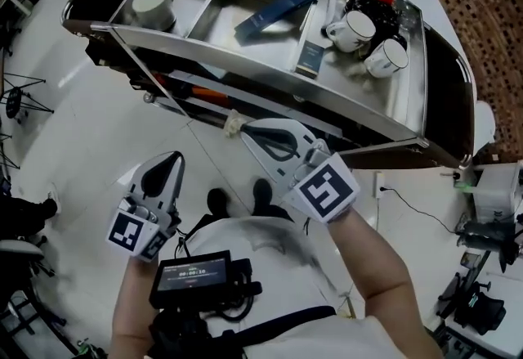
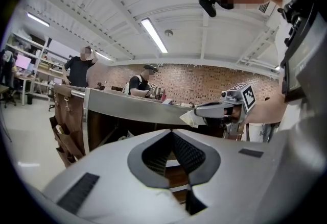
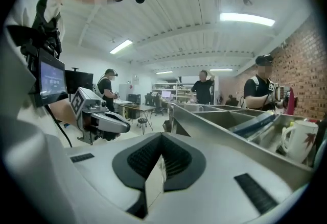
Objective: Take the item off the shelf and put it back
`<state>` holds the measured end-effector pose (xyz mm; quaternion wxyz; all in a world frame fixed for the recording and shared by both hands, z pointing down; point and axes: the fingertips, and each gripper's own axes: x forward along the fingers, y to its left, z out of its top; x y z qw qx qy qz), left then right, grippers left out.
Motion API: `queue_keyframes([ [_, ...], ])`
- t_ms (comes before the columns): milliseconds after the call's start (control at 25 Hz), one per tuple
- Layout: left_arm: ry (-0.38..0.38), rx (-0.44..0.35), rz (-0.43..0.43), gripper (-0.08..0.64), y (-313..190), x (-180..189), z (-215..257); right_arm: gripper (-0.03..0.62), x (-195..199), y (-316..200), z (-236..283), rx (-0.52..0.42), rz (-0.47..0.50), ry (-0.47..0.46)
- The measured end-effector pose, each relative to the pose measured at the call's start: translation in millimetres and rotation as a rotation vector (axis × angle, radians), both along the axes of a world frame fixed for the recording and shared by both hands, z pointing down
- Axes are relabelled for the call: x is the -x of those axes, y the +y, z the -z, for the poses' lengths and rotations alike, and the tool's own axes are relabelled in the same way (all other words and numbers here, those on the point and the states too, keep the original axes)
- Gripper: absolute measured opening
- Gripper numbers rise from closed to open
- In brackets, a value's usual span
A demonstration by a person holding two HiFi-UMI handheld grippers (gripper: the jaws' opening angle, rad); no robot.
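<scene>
My right gripper [image 1: 243,130] is shut on a small cream-white packet [image 1: 233,126], just below the front rail of the metal shelf [image 1: 270,63]. In the right gripper view the packet [image 3: 153,179] stands on edge between the closed jaws [image 3: 153,190]. The left gripper view shows the same packet [image 2: 189,117] sticking out of the right gripper's tip. My left gripper [image 1: 173,158] hangs lower and to the left; its jaws meet at the tips [image 2: 188,185] with nothing between them. The shelf's long side runs along the right in the right gripper view [image 3: 214,126].
The shelf's top compartments hold a white mug [image 1: 154,6] at left, a long blue box [image 1: 276,11] in the middle, a small dark box [image 1: 310,56] and two mugs [image 1: 353,29] [image 1: 386,57] at right. A tripod [image 1: 16,100] stands left, equipment [image 1: 490,218] right. People [image 3: 204,88] stand beyond.
</scene>
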<state>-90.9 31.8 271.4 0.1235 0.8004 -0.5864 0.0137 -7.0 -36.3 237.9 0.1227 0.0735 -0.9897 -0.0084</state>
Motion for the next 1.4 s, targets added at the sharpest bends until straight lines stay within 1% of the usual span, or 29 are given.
queue_keyframes([
  [240, -0.040, -0.041, -0.043, 0.012, -3.8, -11.0, 23.8, 0.005, -9.6, 14.0, 32.4, -0.026, 0.021, -0.054],
  [480, -0.088, -0.071, -0.107, 0.012, -11.3, -30.7, 34.7, 0.005, -21.9, 19.3, 53.3, -0.023, 0.015, -0.098],
  [600, -0.083, -0.088, -0.133, 0.012, -13.9, -40.8, 37.7, 0.005, -29.4, 20.1, 54.5, -0.049, 0.017, -0.089],
  [800, -0.074, -0.094, -0.163, 0.012, -15.1, -52.9, 39.1, 0.005, -40.5, 18.8, 49.6, -0.028, -0.013, -0.095],
  [1240, -0.060, -0.090, -0.199, 0.011, -15.7, -61.6, 37.4, 0.005, -42.1, 21.0, 44.2, -0.020, -0.023, -0.097],
  [1400, -0.048, -0.094, -0.197, 0.009, -17.3, -60.2, 39.2, 0.005, -40.0, 22.3, 43.5, -0.023, -0.018, -0.095],
])
